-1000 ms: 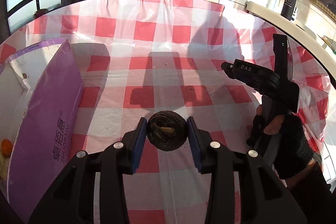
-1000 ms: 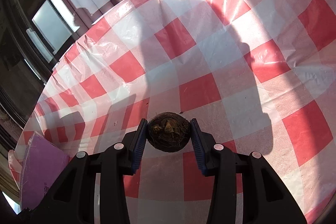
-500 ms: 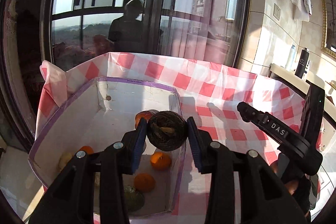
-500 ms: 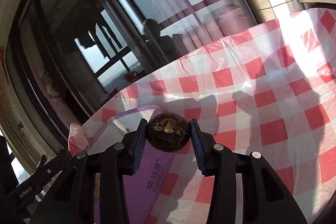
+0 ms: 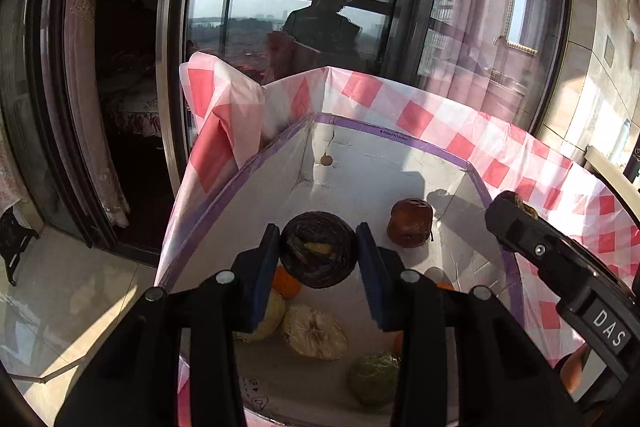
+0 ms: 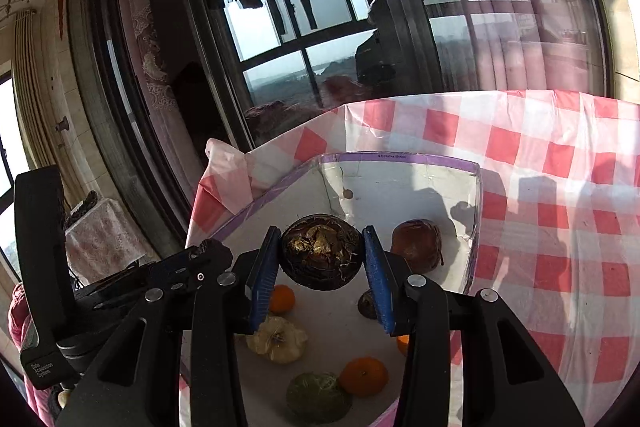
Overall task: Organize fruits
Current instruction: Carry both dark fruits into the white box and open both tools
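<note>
My left gripper [image 5: 318, 261] is shut on a dark round fruit [image 5: 318, 251] and hangs over the white box with purple rim [image 5: 400, 141]. My right gripper [image 6: 320, 261] is shut on a second dark round fruit [image 6: 322, 253] above the same box [image 6: 400, 157]. Inside the box lie a brown fruit [image 5: 410, 223], oranges [image 6: 363, 377], a pale yellow fruit [image 5: 316, 337] and a green one [image 6: 318, 401]. The right gripper shows at the right edge of the left wrist view, the left gripper at the left of the right wrist view.
The box stands at the table's corner on a red-and-white checked cloth [image 6: 560, 227]. Just behind it are a dark glass window [image 5: 320, 7] and curtains. The floor [image 5: 60, 307] drops away to the left of the table.
Both grippers swung from over the checked cloth to above the box, each still gripping its dark fruit. The box interior and the fruits in it have come into view.
</note>
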A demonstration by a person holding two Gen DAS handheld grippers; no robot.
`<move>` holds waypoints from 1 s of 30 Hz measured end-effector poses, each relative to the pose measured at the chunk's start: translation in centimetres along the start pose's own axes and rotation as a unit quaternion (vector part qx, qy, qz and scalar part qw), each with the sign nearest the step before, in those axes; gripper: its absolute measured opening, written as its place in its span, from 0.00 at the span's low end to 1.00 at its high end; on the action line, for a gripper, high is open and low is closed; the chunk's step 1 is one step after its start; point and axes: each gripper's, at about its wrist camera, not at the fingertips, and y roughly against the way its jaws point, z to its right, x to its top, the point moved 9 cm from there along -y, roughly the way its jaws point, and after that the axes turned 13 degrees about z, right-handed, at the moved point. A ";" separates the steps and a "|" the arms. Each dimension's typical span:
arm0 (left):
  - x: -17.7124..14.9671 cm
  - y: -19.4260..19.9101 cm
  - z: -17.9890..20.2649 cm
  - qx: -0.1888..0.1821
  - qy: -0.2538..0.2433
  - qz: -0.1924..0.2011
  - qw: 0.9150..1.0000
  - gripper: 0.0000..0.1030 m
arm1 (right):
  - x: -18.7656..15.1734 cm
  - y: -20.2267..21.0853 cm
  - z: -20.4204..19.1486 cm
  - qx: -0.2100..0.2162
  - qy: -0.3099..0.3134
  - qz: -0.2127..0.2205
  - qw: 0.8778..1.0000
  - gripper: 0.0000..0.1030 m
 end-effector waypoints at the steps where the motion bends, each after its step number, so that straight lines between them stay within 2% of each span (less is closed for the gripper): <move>1: -0.4 -0.6 -0.4 0.005 -0.003 -0.007 1.000 0.38 | -0.7 -0.7 -0.4 -0.006 0.021 -0.017 1.000 0.40; 4: -1.4 -2.0 -1.3 0.018 -0.014 -0.026 0.999 0.38 | -3.3 -2.7 -1.0 -0.037 0.088 -0.081 0.992 0.40; 6: -1.7 -2.8 -1.8 0.029 -0.032 -0.034 0.999 0.38 | -3.5 -3.1 -1.2 -0.035 0.105 -0.097 0.989 0.40; 9: -2.3 -4.3 -2.1 0.035 -0.062 -0.057 0.996 0.38 | -4.6 -4.1 -0.6 -0.077 0.164 -0.150 0.972 0.40; 12: -3.0 -5.2 -1.8 0.031 -0.093 -0.080 0.992 0.38 | -5.8 -4.7 -0.3 -0.064 0.166 -0.196 0.964 0.40; 15: -4.2 -5.9 -1.3 0.027 -0.135 -0.114 0.984 0.38 | -7.4 -5.1 0.2 -0.075 0.197 -0.242 0.947 0.40; 19: -5.3 -6.4 -1.1 0.008 -0.145 -0.159 0.976 0.38 | -9.9 -5.3 1.0 -0.069 0.223 -0.301 0.925 0.40; 24: -6.7 -6.9 -0.9 -0.009 -0.164 -0.217 0.962 0.38 | -10.8 -5.2 0.6 -0.050 0.237 -0.325 0.914 0.40; 27: -7.3 -7.0 -0.7 -0.006 -0.185 -0.232 0.955 0.38 | -11.1 -5.1 0.7 -0.035 0.229 -0.337 0.913 0.40; 30: -7.6 -6.9 -0.7 -0.011 -0.187 -0.237 0.953 0.38 | -11.1 -5.4 1.1 -0.031 0.230 -0.346 0.909 0.40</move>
